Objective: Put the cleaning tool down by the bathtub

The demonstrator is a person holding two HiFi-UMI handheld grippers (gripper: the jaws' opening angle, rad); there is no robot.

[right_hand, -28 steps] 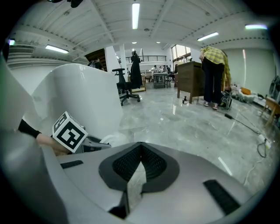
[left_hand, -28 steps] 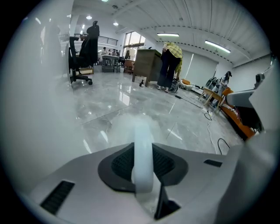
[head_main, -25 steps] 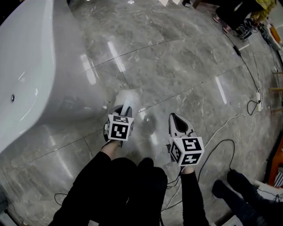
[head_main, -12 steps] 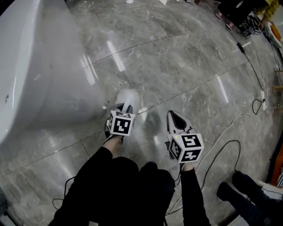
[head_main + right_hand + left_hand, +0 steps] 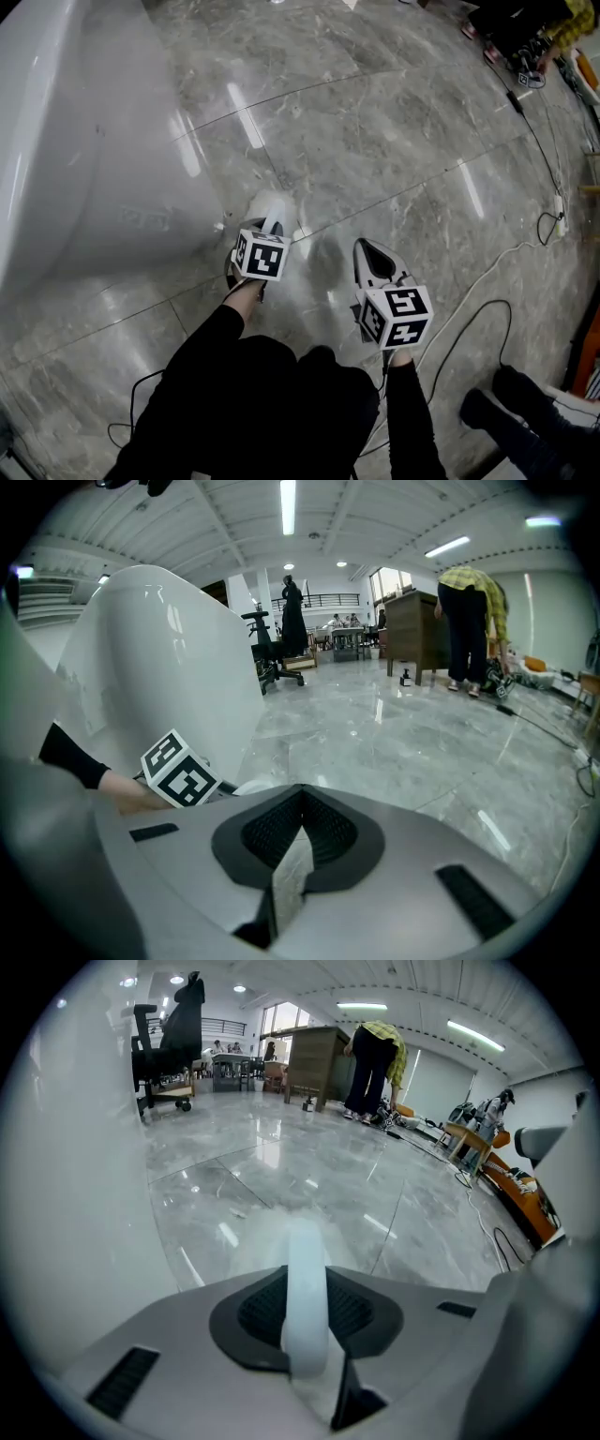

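The white bathtub [image 5: 84, 141] fills the left of the head view, its curved wall meeting the grey marble floor. My left gripper [image 5: 269, 225] hangs low over the floor just right of the tub's foot, shut on the cleaning tool [image 5: 273, 205], a pale white tool whose round head points away from me. In the left gripper view the tool's handle [image 5: 307, 1274] stands pinched between the jaws, with the tub wall [image 5: 75, 1194] close on the left. My right gripper [image 5: 367, 251] is a hand's width to the right, shut and holding nothing.
Cables [image 5: 469, 319] trail over the floor at the right to a power strip [image 5: 550, 223]. A person's dark shoes [image 5: 506, 398] are at the lower right. Farther off, a person [image 5: 375, 1054] stands by a desk and an office chair [image 5: 173, 1035] is beyond the tub.
My left gripper with the tool has crept a little forward along the tub's foot. The right gripper has hardly moved.
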